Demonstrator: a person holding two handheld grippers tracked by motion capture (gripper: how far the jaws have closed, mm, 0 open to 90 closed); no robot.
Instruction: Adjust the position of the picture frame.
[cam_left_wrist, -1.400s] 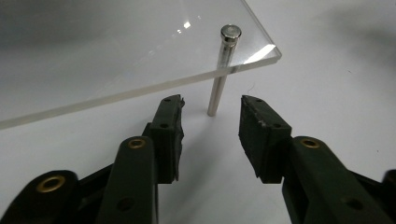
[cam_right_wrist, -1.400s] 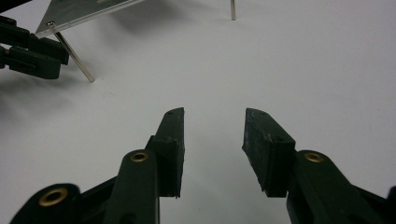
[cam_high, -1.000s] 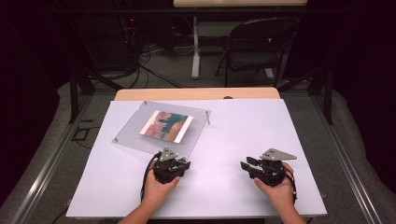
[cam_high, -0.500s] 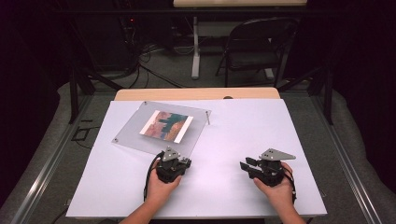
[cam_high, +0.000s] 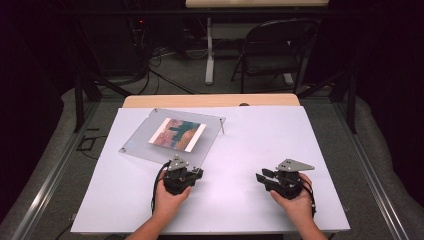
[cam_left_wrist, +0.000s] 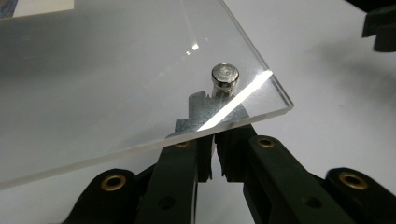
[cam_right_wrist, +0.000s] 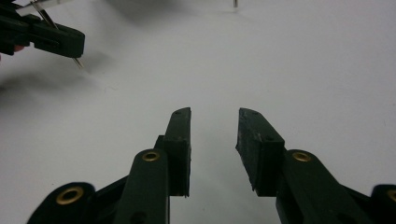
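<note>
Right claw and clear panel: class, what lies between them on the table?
In the high view, only bare white tabletop lies between the right claw and the clear panel; the left claw sits nearer the panel's corner.

Lighting: desk (cam_high: 260, 150) brightly lit from overhead; surrounding room left dark. Glare: bright streak caught on the clear panel (cam_left_wrist: 116, 70) edge and a small highlight on its face. Shadows: soft, cast beneath the tongs. Focus: near tongs slightly blurred in both gripper views.

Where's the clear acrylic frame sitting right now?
In the high view, the acrylic frame lies on the white table's far left part, its near corner at the left gripper, whose jaws close under that corner.
</note>
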